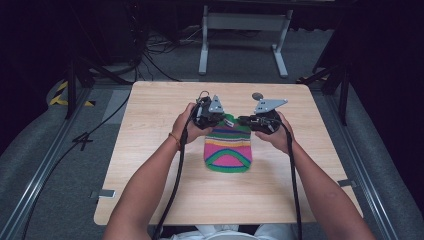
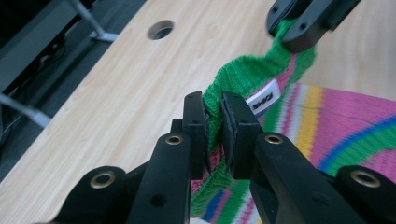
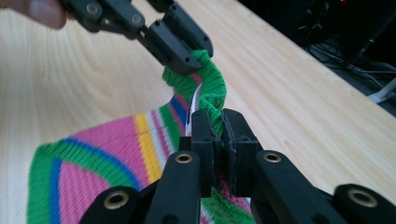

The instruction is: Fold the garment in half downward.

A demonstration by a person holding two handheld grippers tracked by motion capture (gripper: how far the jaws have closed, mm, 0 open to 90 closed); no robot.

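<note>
**2 grippers clamp the green cuff of a striped knit piece**

Pale wood grain covers the table (image 1: pixel 150 165), which stands on grey floor with dark surroundings. Near its middle lies a striped knit piece (image 1: pixel 228 150) in pink, green, yellow and blue, its far green cuff (image 2: pixel 243 77) lifted off the wood. The left gripper (image 1: pixel 226 119) pinches the cuff's left end, jaws closed tight on the ribbing. The right gripper (image 1: pixel 241 120) pinches the right end the same way. A white label (image 2: pixel 264 97) shows just inside the cuff, between the 2 grips.
</note>
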